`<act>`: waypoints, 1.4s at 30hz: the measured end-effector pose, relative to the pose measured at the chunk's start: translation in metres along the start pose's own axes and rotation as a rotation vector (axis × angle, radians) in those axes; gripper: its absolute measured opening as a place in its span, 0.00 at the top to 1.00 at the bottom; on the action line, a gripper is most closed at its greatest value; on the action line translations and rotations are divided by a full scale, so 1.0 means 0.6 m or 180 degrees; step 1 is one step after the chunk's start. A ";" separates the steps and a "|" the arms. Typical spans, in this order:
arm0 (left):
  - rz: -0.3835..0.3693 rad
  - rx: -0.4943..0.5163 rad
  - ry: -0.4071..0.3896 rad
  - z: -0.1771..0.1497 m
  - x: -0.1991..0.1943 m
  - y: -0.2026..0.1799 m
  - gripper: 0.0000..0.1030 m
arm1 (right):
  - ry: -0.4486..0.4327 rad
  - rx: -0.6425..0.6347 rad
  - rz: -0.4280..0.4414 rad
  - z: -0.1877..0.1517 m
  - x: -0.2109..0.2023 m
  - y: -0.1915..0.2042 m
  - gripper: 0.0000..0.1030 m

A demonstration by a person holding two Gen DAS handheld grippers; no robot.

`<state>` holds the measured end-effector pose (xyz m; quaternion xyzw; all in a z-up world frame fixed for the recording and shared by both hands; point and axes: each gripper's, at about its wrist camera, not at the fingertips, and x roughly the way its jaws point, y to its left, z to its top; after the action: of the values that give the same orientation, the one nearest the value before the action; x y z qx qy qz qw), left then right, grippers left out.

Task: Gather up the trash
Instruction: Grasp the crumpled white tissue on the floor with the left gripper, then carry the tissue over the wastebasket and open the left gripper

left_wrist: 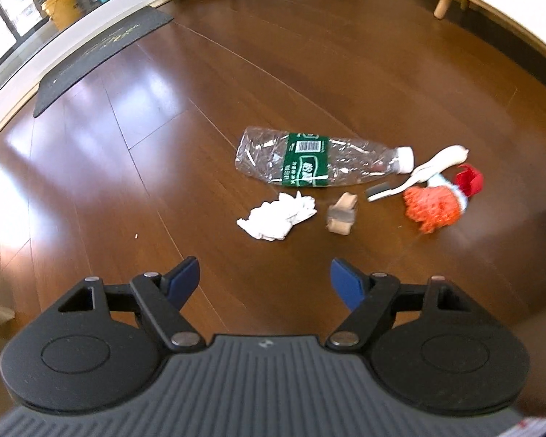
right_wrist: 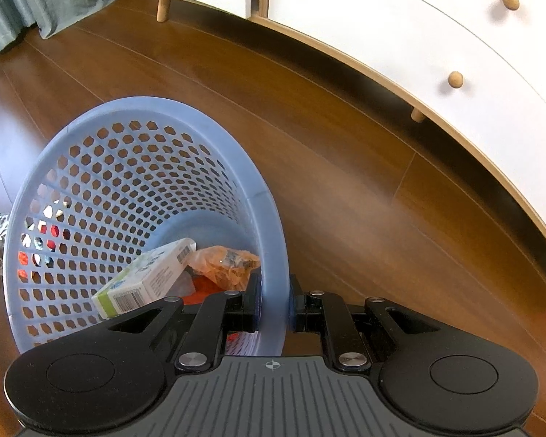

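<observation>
Trash lies scattered on the wooden floor [left_wrist: 345,73] as the left gripper [left_wrist: 265,280] hangs over it, jaws released and empty — a crumpled tissue [left_wrist: 278,218] nearest, a crushed plastic bottle [left_wrist: 320,160] beyond, an orange knit scrap [left_wrist: 431,209] to the right. The right gripper [right_wrist: 273,306] is clenched on the blue basket [right_wrist: 145,167]'s near rim. The tilted basket could spill its carton [right_wrist: 145,276] should that pinch slip. The bottle's green label shows a barcode; its lettering is unreadable.
</observation>
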<state>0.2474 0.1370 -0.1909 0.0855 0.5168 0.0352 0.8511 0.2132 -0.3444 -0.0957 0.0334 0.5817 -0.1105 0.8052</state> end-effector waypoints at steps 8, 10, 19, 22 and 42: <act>-0.0033 0.0084 0.0041 0.019 0.108 -0.003 0.28 | -0.0016 -0.0019 -0.0060 0.002 -0.001 0.004 0.90; -0.0021 0.0035 0.0055 0.028 0.133 -0.002 0.28 | -0.0021 -0.0027 -0.0074 0.002 -0.001 0.005 0.90; -0.0019 -0.0379 0.0257 0.057 0.216 0.008 0.29 | -0.0026 -0.0046 -0.0126 0.002 -0.001 0.011 0.89; 0.0013 -0.0419 0.0339 0.054 0.239 0.008 0.31 | -0.0006 -0.0039 -0.0106 0.001 -0.001 0.009 0.89; -0.0243 -0.0288 0.0274 0.028 0.091 -0.071 0.75 | 0.0016 -0.0091 -0.0001 0.001 -0.002 -0.007 0.89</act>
<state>0.2861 0.1013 -0.2388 0.0256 0.5537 0.0297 0.8318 0.2125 -0.3486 -0.0942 0.0221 0.5852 -0.1023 0.8041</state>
